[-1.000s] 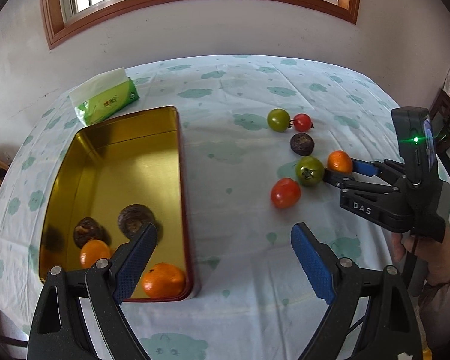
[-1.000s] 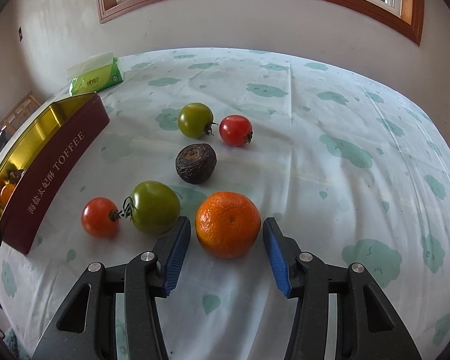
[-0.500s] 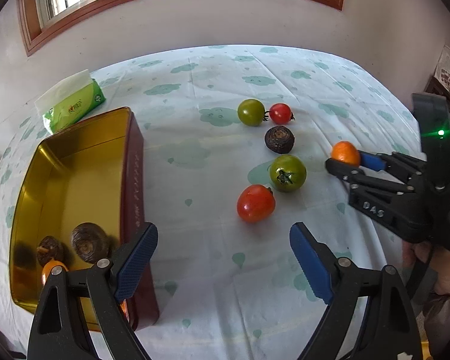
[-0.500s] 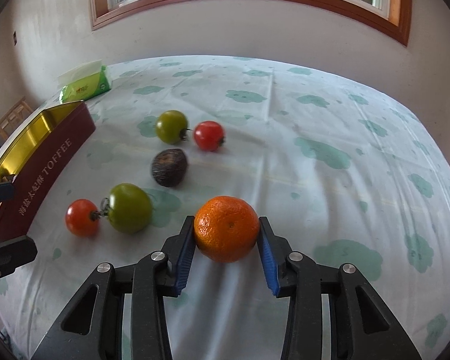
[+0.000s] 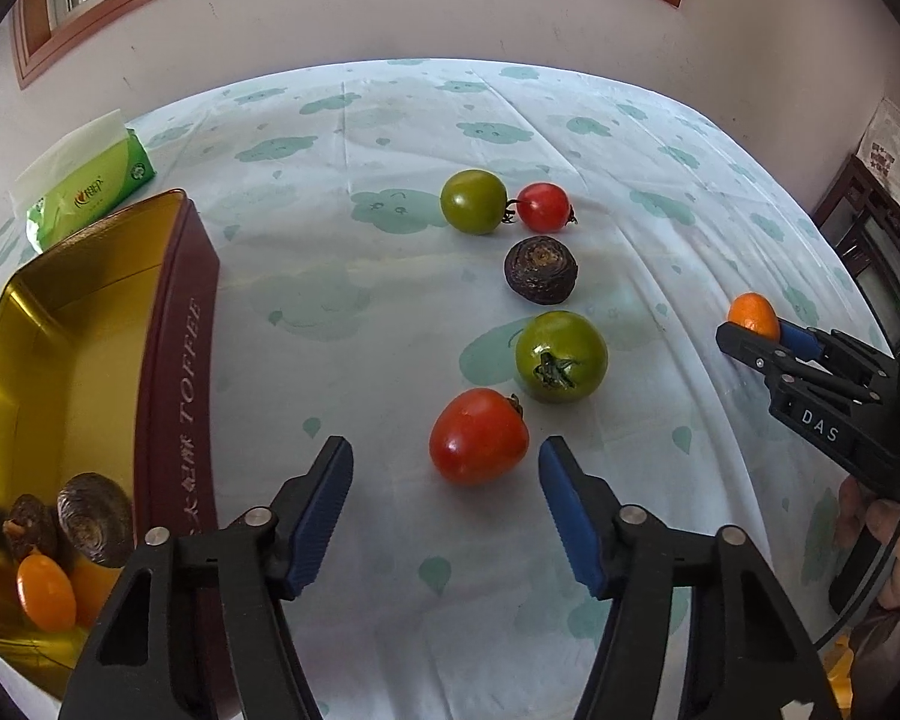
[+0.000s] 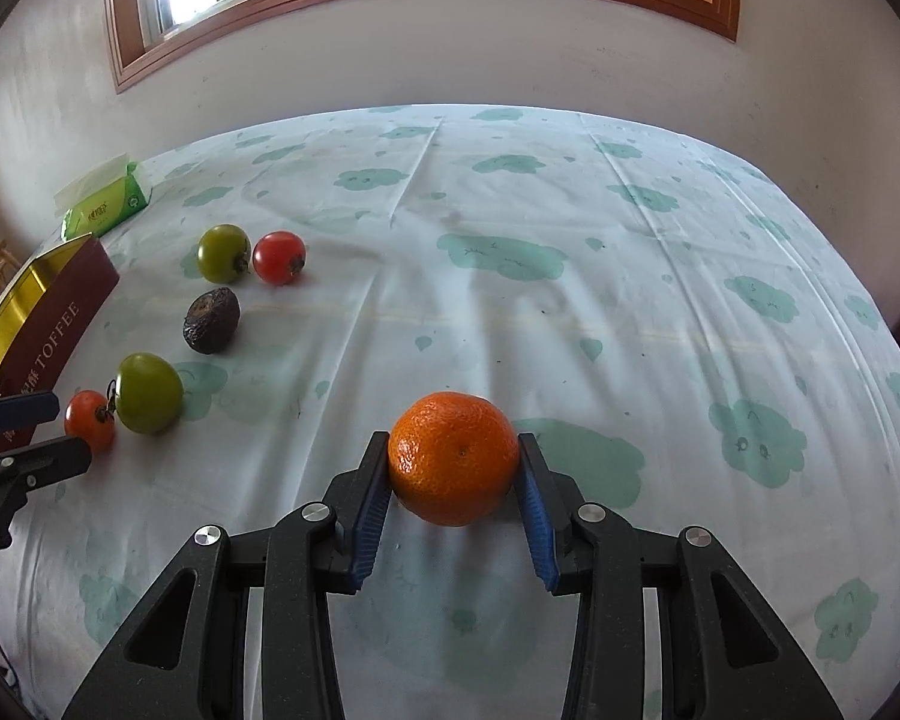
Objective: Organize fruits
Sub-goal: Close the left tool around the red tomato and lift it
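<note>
Cloud-print tablecloth (image 6: 570, 228) under window | right gripper (image 6: 453, 483) clamped on mandarin (image 6: 453, 465), lifted for carrying to toffee tin (image 5: 174, 324) at 9 o'clock | left gripper (image 5: 444, 480) spread wide around red tomato (image 5: 479, 435), not touching, lined up for pickup | green tomato (image 5: 561, 355) just beyond at 1 o'clock, crowding right finger | tissue pack (image 5: 90, 192) at 10 o'clock, clear of path

We are looking at a table (image 5: 390, 570) wearing a pale cloth printed with green clouds. Lying on it are a gold tin (image 5: 177, 324) at the left, a green tissue pack (image 5: 99, 189) behind it, two green tomatoes (image 5: 473, 201) (image 5: 561, 355), two red tomatoes (image 5: 543, 207) (image 5: 479, 435), and a dark wrinkled fruit (image 5: 540, 270) sitting between the pairs.
</note>
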`<state>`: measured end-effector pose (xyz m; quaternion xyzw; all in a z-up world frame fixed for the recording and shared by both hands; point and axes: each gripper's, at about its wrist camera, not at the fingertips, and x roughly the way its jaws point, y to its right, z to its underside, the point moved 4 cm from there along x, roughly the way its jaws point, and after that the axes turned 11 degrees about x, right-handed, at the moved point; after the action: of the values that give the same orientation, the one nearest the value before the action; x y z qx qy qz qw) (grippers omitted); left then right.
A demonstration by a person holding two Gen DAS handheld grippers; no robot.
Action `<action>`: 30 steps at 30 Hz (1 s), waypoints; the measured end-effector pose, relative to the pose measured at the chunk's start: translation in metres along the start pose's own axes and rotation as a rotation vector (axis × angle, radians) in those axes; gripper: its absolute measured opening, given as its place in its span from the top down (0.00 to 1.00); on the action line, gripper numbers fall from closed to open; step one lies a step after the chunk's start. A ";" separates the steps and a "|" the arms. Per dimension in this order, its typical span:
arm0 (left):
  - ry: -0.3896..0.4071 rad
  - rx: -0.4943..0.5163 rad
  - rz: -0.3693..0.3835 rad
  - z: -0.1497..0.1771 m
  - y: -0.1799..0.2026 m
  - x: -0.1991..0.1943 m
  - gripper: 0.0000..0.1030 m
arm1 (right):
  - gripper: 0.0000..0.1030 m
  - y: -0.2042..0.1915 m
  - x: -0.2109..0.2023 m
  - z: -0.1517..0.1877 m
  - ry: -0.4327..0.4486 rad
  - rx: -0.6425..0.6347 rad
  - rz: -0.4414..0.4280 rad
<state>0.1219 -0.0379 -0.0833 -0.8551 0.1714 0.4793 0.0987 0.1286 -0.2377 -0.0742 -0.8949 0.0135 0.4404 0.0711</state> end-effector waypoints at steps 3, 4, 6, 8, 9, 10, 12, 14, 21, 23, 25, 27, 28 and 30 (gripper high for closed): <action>-0.001 0.012 0.000 -0.002 0.002 0.004 0.50 | 0.60 0.000 0.000 0.000 0.000 0.004 -0.005; -0.002 0.012 0.003 -0.003 0.003 0.007 0.52 | 0.60 0.000 0.000 0.000 0.000 0.003 -0.003; -0.005 0.009 0.007 -0.004 0.003 0.009 0.58 | 0.60 0.001 0.000 0.001 0.000 0.000 0.000; -0.006 0.004 0.018 -0.004 0.004 0.011 0.62 | 0.59 0.002 0.000 0.000 -0.001 0.002 -0.003; -0.002 0.004 0.015 -0.004 0.005 0.011 0.64 | 0.59 0.001 0.000 0.001 -0.001 0.003 -0.004; -0.001 0.007 0.014 -0.004 0.006 0.012 0.67 | 0.59 0.001 0.001 0.000 -0.001 0.002 -0.003; -0.001 0.014 0.015 -0.005 0.008 0.012 0.71 | 0.59 0.001 0.001 0.001 -0.001 0.001 -0.002; 0.002 0.011 0.012 -0.004 0.008 0.011 0.71 | 0.59 0.001 0.001 0.000 -0.001 0.003 -0.003; -0.002 0.000 0.006 0.001 0.008 0.007 0.71 | 0.59 0.001 0.001 0.001 -0.001 0.002 -0.002; -0.005 -0.007 0.002 0.004 0.006 0.005 0.71 | 0.59 0.001 0.001 0.001 -0.001 0.003 -0.003; -0.002 -0.014 0.001 0.006 0.005 0.002 0.71 | 0.59 0.001 0.001 0.001 -0.001 0.002 -0.002; -0.002 -0.018 -0.006 0.007 0.004 -0.002 0.71 | 0.59 0.001 0.001 0.001 -0.001 0.002 -0.002; 0.000 -0.018 -0.010 0.008 0.004 -0.005 0.71 | 0.59 0.001 0.001 0.001 -0.001 0.001 0.000; 0.003 -0.021 -0.015 0.008 0.003 -0.008 0.71 | 0.59 0.001 0.001 0.001 -0.001 -0.001 0.002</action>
<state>0.1104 -0.0362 -0.0805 -0.8581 0.1601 0.4789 0.0929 0.1285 -0.2390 -0.0754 -0.8948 0.0139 0.4408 0.0702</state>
